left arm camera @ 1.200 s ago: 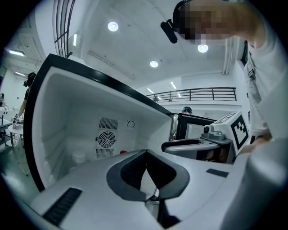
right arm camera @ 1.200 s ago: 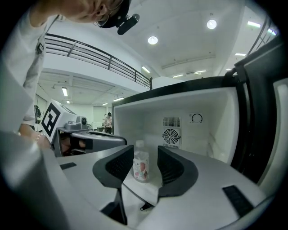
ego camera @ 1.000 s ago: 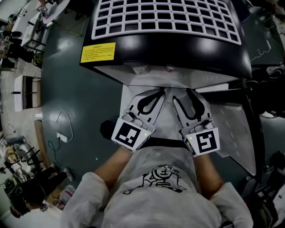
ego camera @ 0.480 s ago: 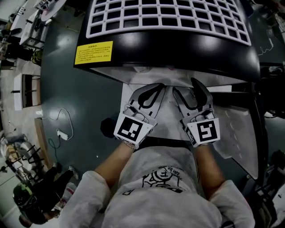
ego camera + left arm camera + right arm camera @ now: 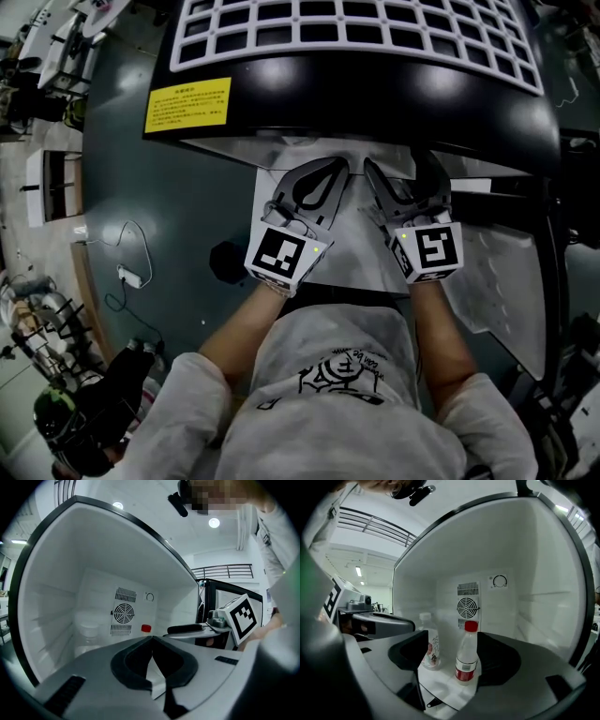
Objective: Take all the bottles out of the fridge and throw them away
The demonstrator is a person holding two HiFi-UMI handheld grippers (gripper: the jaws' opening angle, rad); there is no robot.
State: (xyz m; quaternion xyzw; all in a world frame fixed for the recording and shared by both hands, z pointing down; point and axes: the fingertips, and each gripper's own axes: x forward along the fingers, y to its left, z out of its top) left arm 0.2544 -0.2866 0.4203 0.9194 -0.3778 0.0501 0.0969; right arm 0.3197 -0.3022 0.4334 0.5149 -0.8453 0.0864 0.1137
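A red-capped bottle stands on the fridge floor between the jaws of my right gripper, which is open. Those jaws have just been opening, and neither pad presses on the bottle. Behind it to the left stands a white-capped bottle. In the left gripper view only the red cap shows over the jaws, with the white-capped bottle faint at the left. My left gripper is shut and empty. In the head view both the left gripper and the right gripper reach under the fridge's black top.
The fridge's back wall carries a round fan grille and a dial. Its door hangs open at the right. A white grid and a yellow label sit on top. Cables lie on the floor at left.
Both grippers have moved forward, further under the fridge's top edge. The right jaws stand wider apart than before. The left jaws stay together.
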